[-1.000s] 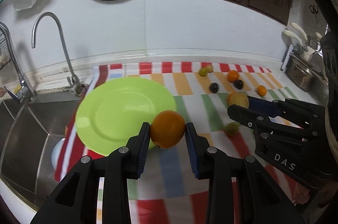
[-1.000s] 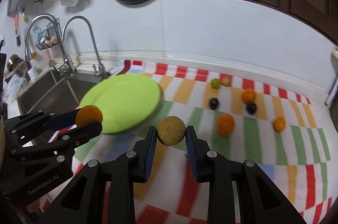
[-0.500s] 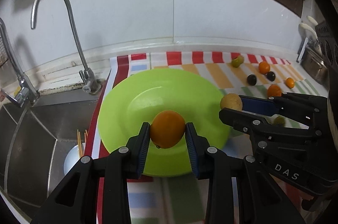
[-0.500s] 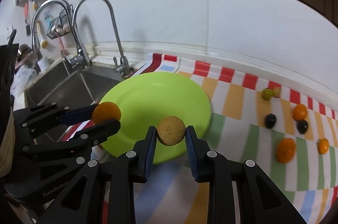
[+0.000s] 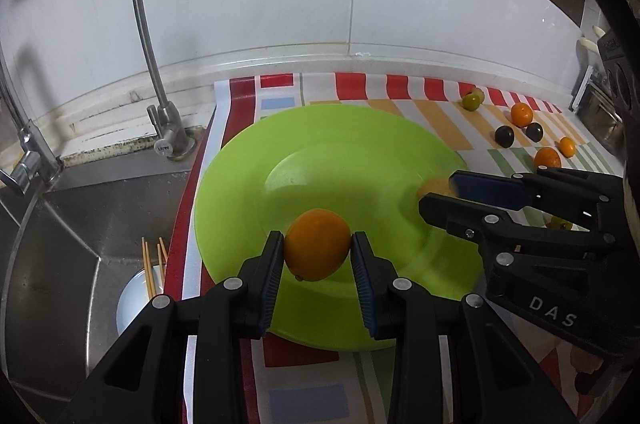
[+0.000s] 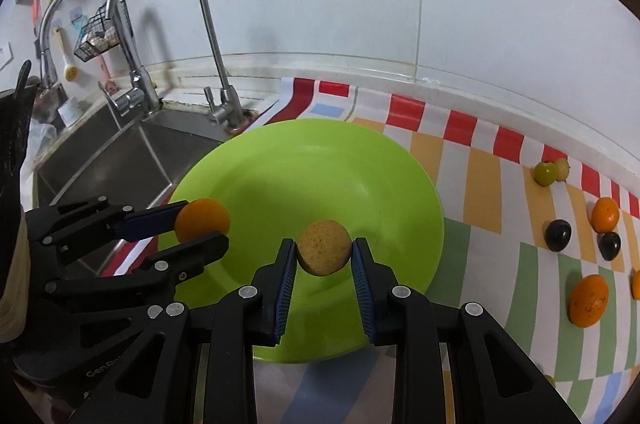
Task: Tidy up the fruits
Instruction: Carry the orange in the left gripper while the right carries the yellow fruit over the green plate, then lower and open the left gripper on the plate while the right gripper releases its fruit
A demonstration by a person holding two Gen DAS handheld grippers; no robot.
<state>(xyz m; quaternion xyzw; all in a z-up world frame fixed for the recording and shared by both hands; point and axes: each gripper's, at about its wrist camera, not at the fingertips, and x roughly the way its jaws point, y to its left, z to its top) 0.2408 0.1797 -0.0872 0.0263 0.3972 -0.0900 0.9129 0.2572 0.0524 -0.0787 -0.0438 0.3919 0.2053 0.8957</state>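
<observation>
- White tiled wall runs behind the tabletop, which wears a striped cloth (image 5: 400, 88) in red, orange and green.
- Far left, a steel sink (image 5: 80, 224) sits under two taps; the curved tap (image 5: 136, 24) stands at its back edge, and a bowl with chopsticks (image 5: 136, 300) lies in the basin.
- Left gripper (image 5: 318, 256) hangs over the near left part of the plate; its jaws are opening, with an orange (image 5: 317, 244) between the pads, which touch it on both sides.
- Green plate (image 6: 320, 164) lies on the cloth just beside the sink, with no fruit resting on it.
- Right gripper (image 6: 324, 256) is over the near part of the plate, jaws narrow and clamped on a speckled tan fruit (image 6: 324, 247).
- Right of the plate, loose fruits lie on the cloth: a green pair (image 6: 550, 171), two dark ones (image 6: 558, 234), and several oranges, one the nearest (image 6: 589, 300).
</observation>
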